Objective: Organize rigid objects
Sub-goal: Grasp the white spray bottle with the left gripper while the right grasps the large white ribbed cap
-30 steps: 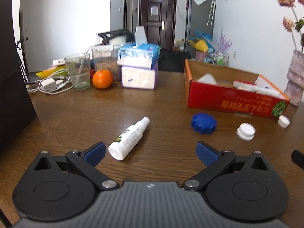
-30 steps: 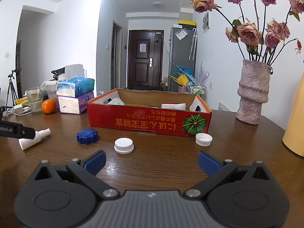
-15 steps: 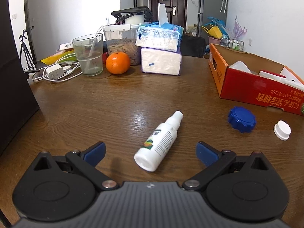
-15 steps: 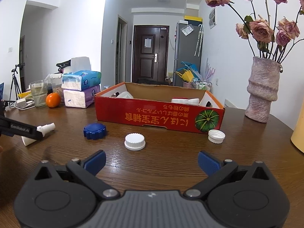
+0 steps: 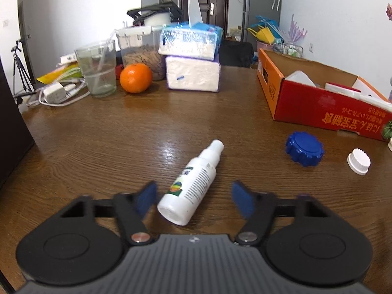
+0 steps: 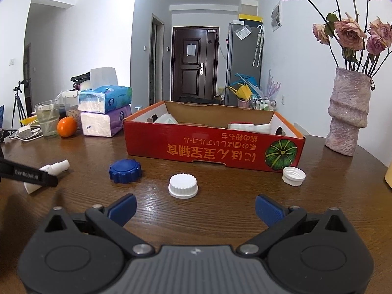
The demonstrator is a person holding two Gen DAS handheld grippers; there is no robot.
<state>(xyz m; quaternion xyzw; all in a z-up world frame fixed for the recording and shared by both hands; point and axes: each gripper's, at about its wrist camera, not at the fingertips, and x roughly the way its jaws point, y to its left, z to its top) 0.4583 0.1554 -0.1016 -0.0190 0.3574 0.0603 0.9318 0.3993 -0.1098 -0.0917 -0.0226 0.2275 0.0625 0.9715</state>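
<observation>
The table is dark wood with a visible grain and a glossy finish. The spray bottle is smooth white plastic with a printed label. The box is cardboard, red outside. The blue cap is ribbed plastic and the vase looks rough

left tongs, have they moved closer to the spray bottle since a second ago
Yes. The left tongs have advanced toward the tissue packs, and their jaws have just been closing around the spray bottle, not yet pressing it.
</observation>
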